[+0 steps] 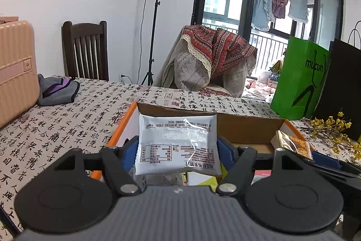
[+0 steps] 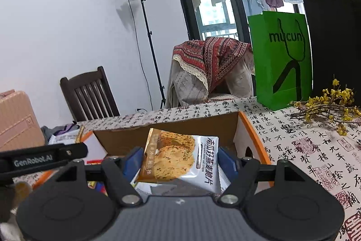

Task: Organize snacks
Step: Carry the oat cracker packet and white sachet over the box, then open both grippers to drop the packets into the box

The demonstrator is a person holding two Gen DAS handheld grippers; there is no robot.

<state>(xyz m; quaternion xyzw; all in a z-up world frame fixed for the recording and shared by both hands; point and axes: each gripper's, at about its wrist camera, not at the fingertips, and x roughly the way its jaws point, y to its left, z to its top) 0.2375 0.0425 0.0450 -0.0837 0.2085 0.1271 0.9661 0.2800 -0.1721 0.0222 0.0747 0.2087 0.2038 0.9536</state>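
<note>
Your left gripper (image 1: 177, 148) has its blue fingers (image 1: 129, 154) clenched on a silver snack packet (image 1: 178, 143), printed back toward you, held above the near part of the orange-edged cardboard box (image 1: 225, 125). Your right gripper (image 2: 180, 160) grasps an oat crisp packet (image 2: 178, 157) the same way, tilted, one finger (image 2: 226, 162) against each side, also over the box's open top. Beneath both packets you can see more snack wrappers lying inside the box, too hidden to tell apart. From the left view, the oat crisp packet shows at the right, just beside the box's right wall.

Around the box lies the tabletop (image 1: 67, 128), covered in a cloth printed with calligraphy. Far right on it stand a green paper bag (image 2: 282, 58) and a black bag (image 2: 336, 44), with yellow flower sprigs (image 2: 329, 107) lying near them. Far left sit a folded grey cloth (image 1: 56, 89) and a pink suitcase (image 1: 15, 69). Beyond the tabletop stand a dark wooden chair (image 1: 85, 51), a light stand (image 1: 155, 15) and a draped armchair (image 1: 209, 60).
</note>
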